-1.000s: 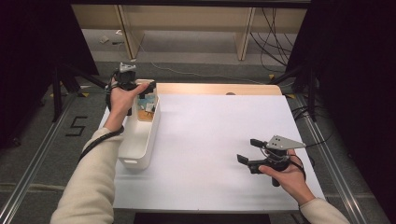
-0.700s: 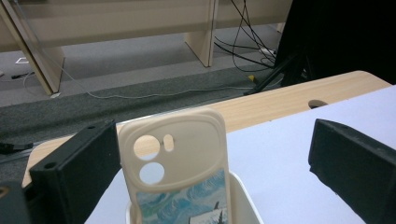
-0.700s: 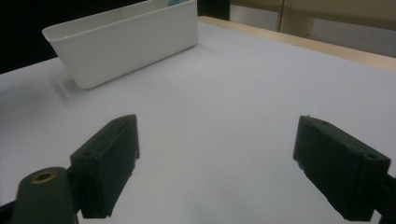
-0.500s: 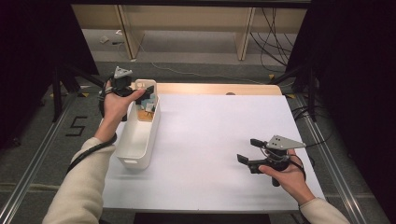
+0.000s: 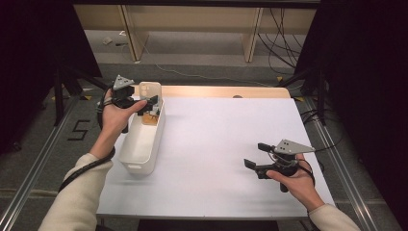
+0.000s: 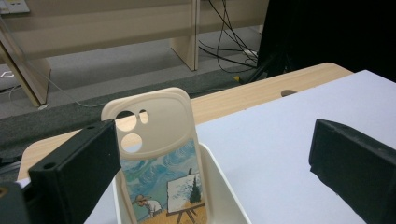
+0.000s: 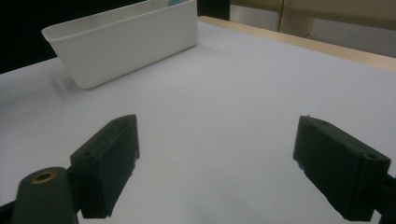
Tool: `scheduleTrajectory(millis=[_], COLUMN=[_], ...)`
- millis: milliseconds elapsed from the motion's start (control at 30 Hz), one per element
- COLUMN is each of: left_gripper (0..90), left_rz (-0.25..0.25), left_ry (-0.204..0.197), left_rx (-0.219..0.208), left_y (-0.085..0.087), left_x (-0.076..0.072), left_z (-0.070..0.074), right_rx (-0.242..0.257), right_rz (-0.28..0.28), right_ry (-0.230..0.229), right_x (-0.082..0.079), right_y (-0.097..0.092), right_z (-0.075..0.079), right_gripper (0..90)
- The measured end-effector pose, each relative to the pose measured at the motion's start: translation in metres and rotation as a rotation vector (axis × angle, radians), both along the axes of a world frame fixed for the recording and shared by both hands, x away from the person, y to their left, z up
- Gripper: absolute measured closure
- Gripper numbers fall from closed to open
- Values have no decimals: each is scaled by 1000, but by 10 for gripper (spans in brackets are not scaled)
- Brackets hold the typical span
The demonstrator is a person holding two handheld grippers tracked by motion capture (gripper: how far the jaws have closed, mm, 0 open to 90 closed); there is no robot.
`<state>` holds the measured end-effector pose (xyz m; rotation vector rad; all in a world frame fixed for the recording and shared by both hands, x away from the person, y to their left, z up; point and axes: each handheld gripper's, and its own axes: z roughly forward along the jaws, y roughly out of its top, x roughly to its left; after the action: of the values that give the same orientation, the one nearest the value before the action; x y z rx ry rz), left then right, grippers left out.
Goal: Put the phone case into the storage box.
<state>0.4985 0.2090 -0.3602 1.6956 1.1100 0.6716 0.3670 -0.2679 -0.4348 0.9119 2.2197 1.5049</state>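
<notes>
A person sits at a table (image 5: pixel 216 144) with a white top and holds a gripper in each hand. Closest to the person, on the right side, the right gripper (image 5: pixel 255 155) rests low over the bare table. A hand (image 5: pixel 296 180) is wrapped around its handle. Its two black jaws are wide apart, and nothing is between them. In the right gripper view, the jaws stand far from each other with plain white table in the gap, and the bin (image 7: pixel 126 42) sits well away at the top. A bit farther off, on the left side, the long white bin (image 5: pixel 143 139) lies near the left edge of the table, with one short end toward the person and the other end away. The near part of the bin looks bare inside. At the far end of the bin stands a phone case (image 5: pixel 150 94), upright and leaning on the end wall, with its top poking up above the rim. In the left gripper view, the case (image 6: pixel 156 154) is cream with round holes near the top and a painted picture of blue sky and a little easel lower down. The left gripper (image 5: pixel 150 103) is held over that far end of the bin. Its jaws are spread open, with one jaw just beside the case, and they do not squeeze it. Beyond the table are a grey floor, wooden legs and some cables (image 5: pixel 284 29).
</notes>
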Motion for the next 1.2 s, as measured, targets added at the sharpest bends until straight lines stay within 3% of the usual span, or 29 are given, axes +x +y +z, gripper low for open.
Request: scheduleTrajectory(millis=[767,1200], left_gripper=[13,13], left_rz=[-77,-101], left_ry=[-15,-15], left_rx=[-29,-26], left_y=[-7,-10], left_x=[-39,-53], left_z=[-5,-12], right_rx=[1,-2], right_rz=[0,-2], right_ry=[-3,-1], right_x=[0,0], right_y=[0,0], right_z=[1,1], right_gripper=[155,154])
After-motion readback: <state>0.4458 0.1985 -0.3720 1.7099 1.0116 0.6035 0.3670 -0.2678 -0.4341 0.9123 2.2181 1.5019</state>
